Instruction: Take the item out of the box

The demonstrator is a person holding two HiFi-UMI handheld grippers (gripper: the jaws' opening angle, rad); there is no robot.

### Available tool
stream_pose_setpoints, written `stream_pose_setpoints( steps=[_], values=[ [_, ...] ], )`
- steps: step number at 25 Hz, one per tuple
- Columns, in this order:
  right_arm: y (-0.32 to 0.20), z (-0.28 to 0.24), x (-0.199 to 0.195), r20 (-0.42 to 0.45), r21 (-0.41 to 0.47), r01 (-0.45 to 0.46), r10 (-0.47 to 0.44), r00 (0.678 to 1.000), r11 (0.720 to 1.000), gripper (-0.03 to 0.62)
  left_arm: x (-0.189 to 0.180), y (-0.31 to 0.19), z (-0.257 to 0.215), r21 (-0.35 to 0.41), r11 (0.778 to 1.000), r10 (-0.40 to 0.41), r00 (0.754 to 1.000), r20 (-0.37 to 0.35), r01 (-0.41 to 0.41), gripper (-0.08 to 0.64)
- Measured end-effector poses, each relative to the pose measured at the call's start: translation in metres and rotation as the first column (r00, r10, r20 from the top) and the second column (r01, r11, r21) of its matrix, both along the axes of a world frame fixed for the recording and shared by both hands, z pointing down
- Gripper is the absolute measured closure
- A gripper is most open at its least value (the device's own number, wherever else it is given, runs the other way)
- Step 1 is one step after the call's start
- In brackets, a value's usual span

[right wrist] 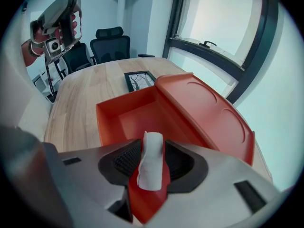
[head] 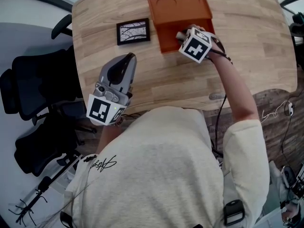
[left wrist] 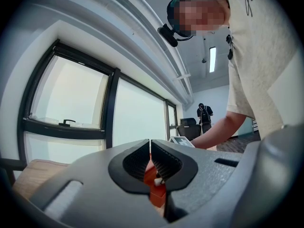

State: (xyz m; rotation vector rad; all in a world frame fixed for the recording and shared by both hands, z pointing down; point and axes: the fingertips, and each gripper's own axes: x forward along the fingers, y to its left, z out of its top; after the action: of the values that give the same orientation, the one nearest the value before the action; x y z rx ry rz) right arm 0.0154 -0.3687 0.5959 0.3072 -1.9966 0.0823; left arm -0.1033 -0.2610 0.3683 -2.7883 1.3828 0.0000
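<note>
We see a small white rolled item (right wrist: 150, 167) pinched between the jaws of the right gripper (right wrist: 152, 151), one end standing out past the ribbed pads. It sits over the side of the orange plastic box (right wrist: 118, 122) that lies nearest this gripper. We cannot tell whether the item touches the box wall there. The box opens directly ahead of the gripper's tips. Its hinged orange lid (right wrist: 209, 113), pressed with two round shapes, is thrown back on the far right side of the gripper and lies tilted outward. Ahead of the gripper and beyond the box, a black-framed picture with a pale branching drawing (right wrist: 141, 80) lies flat on the light wooden surface (head: 228, 70), just beside the box but apart from it. The left gripper (left wrist: 150, 163) is well to the left of the right one, near the edge of the surface by the person's body. It is raised off the wood with its jaws pressed together on nothing. The orange box shows only through the slit below its tips. Further out to the left of that gripper stand black office chairs (head: 28, 84) on the floor.
</note>
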Motion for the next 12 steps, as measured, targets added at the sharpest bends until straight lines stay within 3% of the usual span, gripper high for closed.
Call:
stream_pose_setpoints(
  steps=[12],
  values=[
    [-0.0083, 0.0076, 0.0021, -0.045, 0.011, -0.035, 0.036, 0.998, 0.999, 0.456, -0.0033, -0.0005, -0.0005, 0.001, 1.000, -0.011, 1.000, 0.000, 0.011, 0.549]
  ],
)
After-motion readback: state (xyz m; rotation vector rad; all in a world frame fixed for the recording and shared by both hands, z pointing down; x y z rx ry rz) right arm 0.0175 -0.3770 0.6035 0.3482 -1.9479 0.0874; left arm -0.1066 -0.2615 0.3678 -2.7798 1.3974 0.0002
